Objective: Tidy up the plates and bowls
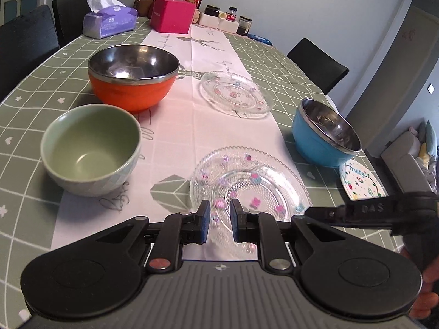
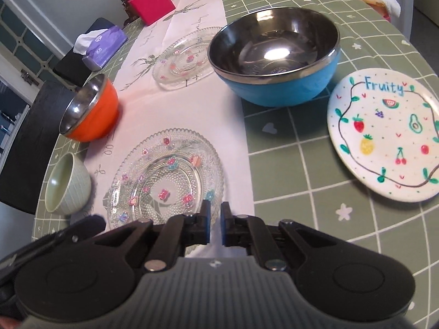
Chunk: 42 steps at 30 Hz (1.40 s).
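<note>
We hold both tongs low over the near end of the tabletop (image 2: 315,181), above the near glass plate (image 1: 251,185), which lies on the white runner (image 1: 175,126). The left tongs (image 1: 220,220) hang over that plate's near rim with a narrow gap between their blue pads; nothing is clamped, as far as we can see. The right tongs (image 2: 215,224) are together, pads nearly touching, with only the runner and the plate's near edge showing past them; we see no grip on the plate.

To the left of this plate stands the green bowl (image 1: 92,149), upright. Behind it sits the orange bowl (image 1: 133,78) with its steel lining. A second glass plate (image 1: 236,94) lies farther along the runner, well apart from the first. On the right, on the green checked cloth, stands the blue bowl (image 2: 274,57), and just beside it lies the white fruit-painted plate (image 2: 384,134), flat. A tissue pack (image 1: 109,22) and a pink box (image 1: 172,15) stand at the far end.
</note>
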{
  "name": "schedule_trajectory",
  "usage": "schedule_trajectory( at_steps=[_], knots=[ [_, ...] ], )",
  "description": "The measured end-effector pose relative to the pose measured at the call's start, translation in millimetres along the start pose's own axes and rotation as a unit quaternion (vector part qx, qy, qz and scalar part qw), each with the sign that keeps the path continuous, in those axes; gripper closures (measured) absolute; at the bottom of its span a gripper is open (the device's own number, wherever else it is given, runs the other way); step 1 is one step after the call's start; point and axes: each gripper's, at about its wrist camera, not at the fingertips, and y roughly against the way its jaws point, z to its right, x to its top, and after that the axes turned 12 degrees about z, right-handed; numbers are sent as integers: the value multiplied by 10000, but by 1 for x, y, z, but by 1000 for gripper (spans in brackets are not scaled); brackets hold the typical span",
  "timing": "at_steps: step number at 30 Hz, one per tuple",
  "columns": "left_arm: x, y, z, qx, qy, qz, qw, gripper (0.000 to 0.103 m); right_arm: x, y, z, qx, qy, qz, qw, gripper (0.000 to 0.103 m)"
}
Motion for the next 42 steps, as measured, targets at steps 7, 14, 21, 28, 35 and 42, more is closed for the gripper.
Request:
schedule_trajectory(
  at_steps=[7,14,21,28,35,42],
  knots=[
    [0,-10,-13,502,187,31,9986,83,4,6,-5,-29,431,291,9986,72],
    [-1,-18,-17,345,368,-10,9987,83,9,-5,0,29,163,280,9995,72],
    [-3,-25,-18,259,424,18,9988,90,9,-13,10,177,-195,188,9995,82],
    [-2,-22,-18,273,420,55,9987,95,7,-14,14,240,-451,153,9986,96],
    [-3,-5,-12,228,408,82,9989,95,6,1,13,222,-491,167,9984,97],
    [-6,26,-8,161,525,166,9984,96,-5,33,10,325,-500,183,9981,97]
  ],
)
